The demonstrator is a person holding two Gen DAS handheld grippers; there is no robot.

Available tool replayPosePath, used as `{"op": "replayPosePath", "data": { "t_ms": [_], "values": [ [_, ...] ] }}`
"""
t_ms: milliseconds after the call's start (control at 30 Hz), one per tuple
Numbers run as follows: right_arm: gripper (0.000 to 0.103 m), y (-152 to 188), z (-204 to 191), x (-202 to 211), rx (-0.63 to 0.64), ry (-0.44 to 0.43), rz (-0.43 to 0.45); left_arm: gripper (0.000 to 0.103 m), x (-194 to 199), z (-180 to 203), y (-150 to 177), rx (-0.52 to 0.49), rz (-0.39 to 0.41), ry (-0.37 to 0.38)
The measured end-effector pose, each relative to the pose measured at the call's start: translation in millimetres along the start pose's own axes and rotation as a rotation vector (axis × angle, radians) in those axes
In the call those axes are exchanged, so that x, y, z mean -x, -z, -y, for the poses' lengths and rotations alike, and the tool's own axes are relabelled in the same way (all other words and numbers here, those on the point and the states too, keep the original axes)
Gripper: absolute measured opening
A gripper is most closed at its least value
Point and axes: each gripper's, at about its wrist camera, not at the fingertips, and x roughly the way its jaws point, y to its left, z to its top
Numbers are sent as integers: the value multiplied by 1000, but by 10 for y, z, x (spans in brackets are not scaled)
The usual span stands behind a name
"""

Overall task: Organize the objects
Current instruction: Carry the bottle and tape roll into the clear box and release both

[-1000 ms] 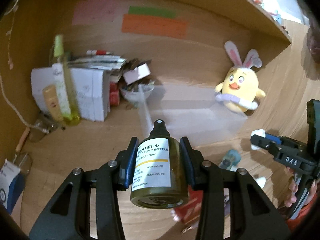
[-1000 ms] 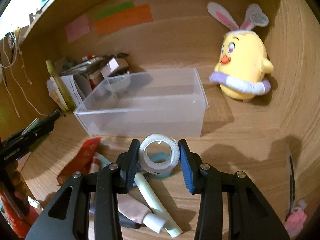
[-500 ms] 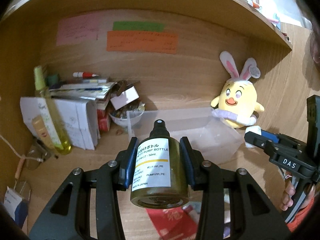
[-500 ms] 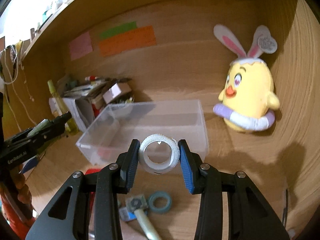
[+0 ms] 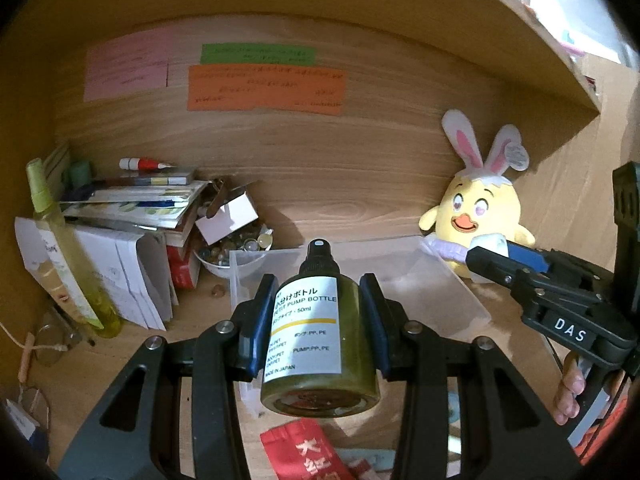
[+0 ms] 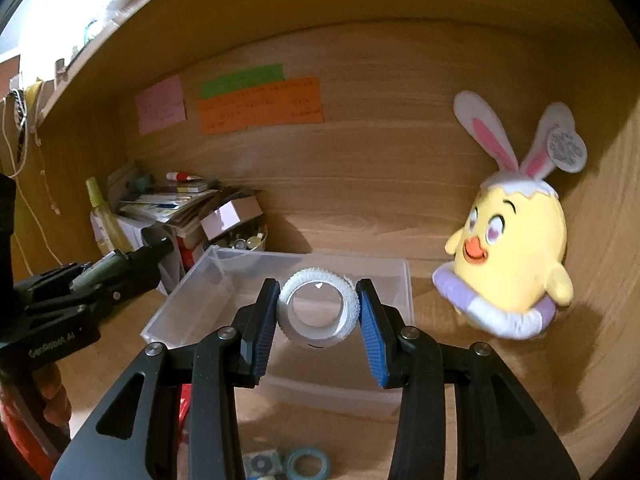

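My left gripper [image 5: 318, 320] is shut on a small olive pump bottle [image 5: 316, 332] with a white label, held in the air before the clear plastic bin [image 5: 440, 276]. My right gripper [image 6: 318, 312] is shut on a white tape roll [image 6: 318, 308] and holds it above the front of the clear bin [image 6: 192, 300]. The right gripper also shows in the left wrist view [image 5: 492, 256] at the right, beside the bin. The left gripper also shows at the left of the right wrist view [image 6: 156, 248].
A yellow chick plush with bunny ears [image 6: 516, 248] leans at the back right. Books, a tall yellow-green spray bottle [image 5: 68, 264] and a bowl of small items [image 5: 232, 252] crowd the back left. A red packet [image 5: 308, 452] and a blue tape ring [image 6: 308, 462] lie in front.
Both grippers have risen and tilted up with their loads. The bin now sits lower in both views, and the items lying in front have slid toward the bottom edge.
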Motion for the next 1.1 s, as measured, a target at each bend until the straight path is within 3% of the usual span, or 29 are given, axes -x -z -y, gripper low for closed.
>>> {"op": "replayPosePath", "data": {
  "t_ms": [300,667,1100],
  "values": [
    [36,-112,-15,-385,48,6,-68,42,-348,3,-83,-20,-64,-29],
    [36,169,47,-921,58,-4,-223,42,-855,22,41,-74,-199,-57],
    [36,292,-40,-1126,95,-6,-290,41,-1201,33,122,-112,-282,-31]
  ]
}}
